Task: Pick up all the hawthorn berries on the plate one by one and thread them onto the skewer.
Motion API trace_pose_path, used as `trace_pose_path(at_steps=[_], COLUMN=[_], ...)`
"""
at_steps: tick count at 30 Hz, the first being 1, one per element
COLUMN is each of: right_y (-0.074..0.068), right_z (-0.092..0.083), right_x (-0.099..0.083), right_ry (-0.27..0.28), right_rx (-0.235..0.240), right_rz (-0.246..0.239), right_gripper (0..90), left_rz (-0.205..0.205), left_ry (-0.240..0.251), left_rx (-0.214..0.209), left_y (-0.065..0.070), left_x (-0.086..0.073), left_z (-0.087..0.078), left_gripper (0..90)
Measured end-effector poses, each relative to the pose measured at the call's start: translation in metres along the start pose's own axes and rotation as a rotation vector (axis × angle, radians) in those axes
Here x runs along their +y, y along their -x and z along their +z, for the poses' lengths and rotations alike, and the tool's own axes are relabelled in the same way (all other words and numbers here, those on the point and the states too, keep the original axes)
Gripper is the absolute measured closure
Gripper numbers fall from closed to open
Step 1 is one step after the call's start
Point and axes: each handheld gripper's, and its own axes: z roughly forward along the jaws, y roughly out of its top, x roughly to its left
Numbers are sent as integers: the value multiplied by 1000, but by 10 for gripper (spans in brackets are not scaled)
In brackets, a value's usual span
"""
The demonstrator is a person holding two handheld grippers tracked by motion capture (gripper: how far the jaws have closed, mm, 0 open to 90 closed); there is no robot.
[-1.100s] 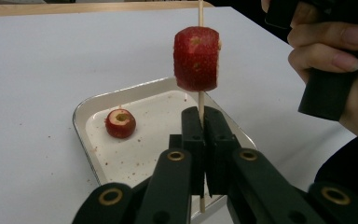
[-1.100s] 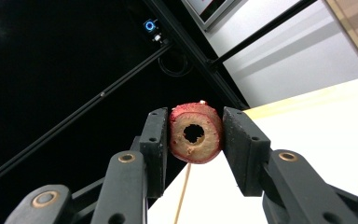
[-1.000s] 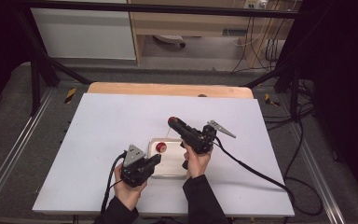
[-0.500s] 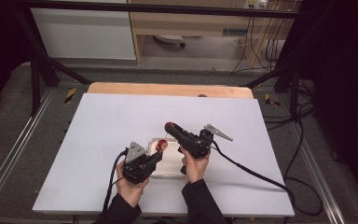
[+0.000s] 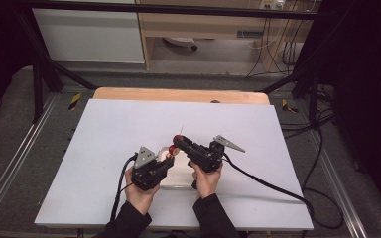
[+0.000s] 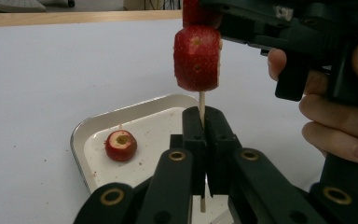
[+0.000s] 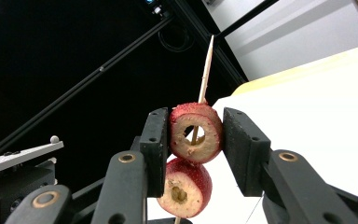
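Note:
My left gripper (image 6: 204, 135) is shut on a thin wooden skewer (image 6: 202, 100) and holds it upright above a white tray (image 6: 98, 123). Two red cored fruit pieces are threaded on the skewer. My right gripper (image 7: 196, 135) is shut on the upper piece (image 7: 196, 133), and the lower piece (image 7: 184, 186) sits just beneath it. The skewer's point (image 7: 207, 65) sticks out past the upper piece. One more red piece (image 6: 120, 145) lies loose in the tray. In the high view the left gripper (image 5: 167, 157) and right gripper (image 5: 177, 140) meet over the tray (image 5: 178, 178).
The white table top (image 5: 104, 148) stretches wide on all sides of the tray, with a wooden strip (image 5: 178, 94) along its far edge. Black cables (image 5: 268, 181) trail from both grippers toward the near edge. Dark frame posts stand beyond the table.
My right gripper has shifted a little left and down with its fruit piece, closer to the left gripper. The left gripper has stayed nearly still.

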Motion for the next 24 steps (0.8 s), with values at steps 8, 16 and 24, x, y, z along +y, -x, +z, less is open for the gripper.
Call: trace_pose_path(at_steps=[8, 16, 24], right_y=[1, 9, 16], right_z=[-6, -19, -26], right_x=[6, 11, 9], right_ry=[-41, -227, -450], right_rx=[-23, -71, -137], right_rz=[-67, -158, -245], right_gripper=[479, 251, 98], left_rz=[50, 111, 144], left_ry=[-25, -72, -123], left_rx=[-12, -13, -7], left_y=[-11, -31, -52], left_x=[-2, -14, -32], left_z=[-6, -21, -41], left_gripper=[878, 876, 875])
